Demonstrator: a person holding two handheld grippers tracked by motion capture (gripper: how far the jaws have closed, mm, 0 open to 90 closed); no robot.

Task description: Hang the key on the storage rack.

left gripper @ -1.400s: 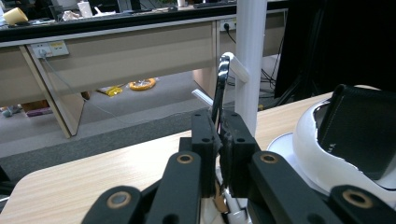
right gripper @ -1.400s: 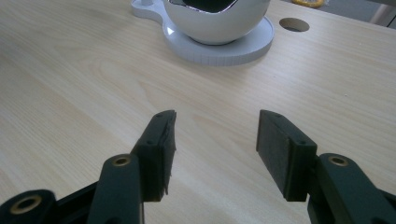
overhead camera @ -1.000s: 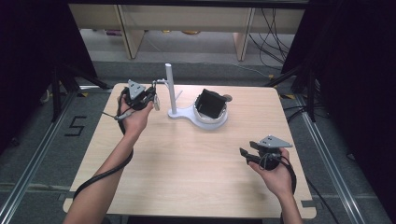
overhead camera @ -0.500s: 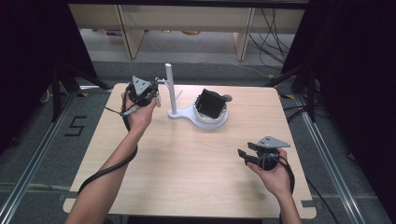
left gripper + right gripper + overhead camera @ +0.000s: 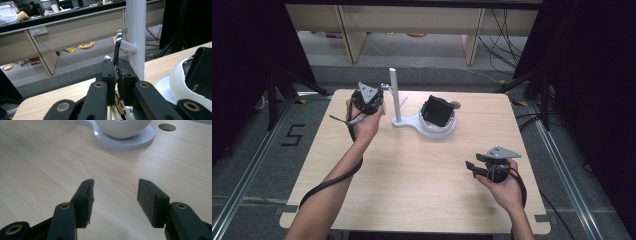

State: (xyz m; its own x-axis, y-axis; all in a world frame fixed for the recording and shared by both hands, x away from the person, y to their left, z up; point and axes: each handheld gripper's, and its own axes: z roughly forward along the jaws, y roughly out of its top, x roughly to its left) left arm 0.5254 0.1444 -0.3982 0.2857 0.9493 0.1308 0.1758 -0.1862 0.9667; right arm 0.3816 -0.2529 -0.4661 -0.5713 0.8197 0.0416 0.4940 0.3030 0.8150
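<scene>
My left gripper [image 5: 117, 72] is shut on a thin dark strap with a shiny metal edge [image 5: 117, 47]. The strap rises from the jaws and its top reaches the short side peg [image 5: 126, 46] of a white post [image 5: 136, 30]. In the high view the left gripper [image 5: 379, 94] is held up at the left of the white post [image 5: 394, 95]. The post's base carries a white bowl [image 5: 437, 129] with a black item [image 5: 438, 111] in it. Low over the table's front right, my right gripper [image 5: 472, 166] is open and its jaws [image 5: 115, 195] hold nothing.
A round hole [image 5: 455, 105] is cut in the wooden table [image 5: 412, 175] just behind the bowl. A dark cable trails from the left forearm off the front edge. Shelving and cables stand on the floor beyond the table's far edge.
The left gripper has shifted slightly toward the post and turned a little. The right gripper has hardly moved.
</scene>
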